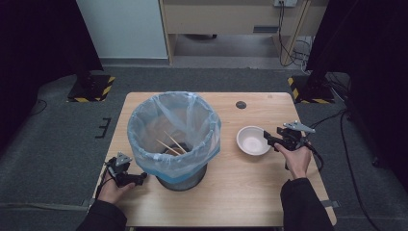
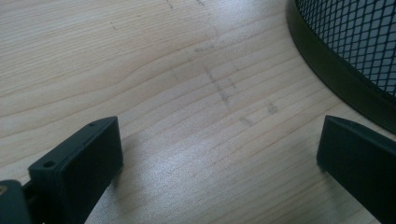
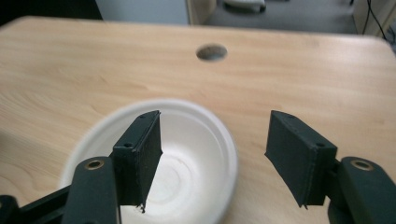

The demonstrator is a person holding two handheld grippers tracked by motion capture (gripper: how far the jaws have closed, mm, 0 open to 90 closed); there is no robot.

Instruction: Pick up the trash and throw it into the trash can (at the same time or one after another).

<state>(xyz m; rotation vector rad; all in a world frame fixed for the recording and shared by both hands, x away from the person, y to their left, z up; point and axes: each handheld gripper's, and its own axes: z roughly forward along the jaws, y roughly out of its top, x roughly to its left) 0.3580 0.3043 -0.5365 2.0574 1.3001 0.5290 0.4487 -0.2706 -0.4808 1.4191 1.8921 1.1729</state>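
Over at three o'clock on the pale wooden table [image 1: 250,192], the right gripper [image 3: 212,158] straddles the near rim of the empty white round paper bowl [image 3: 187,172], jaws wide, likely lining up a rim grab. Left gripper [image 2: 219,154], spread and empty, idles at seven o'clock beside the black mesh bin with its blue plastic liner [image 1: 174,132].
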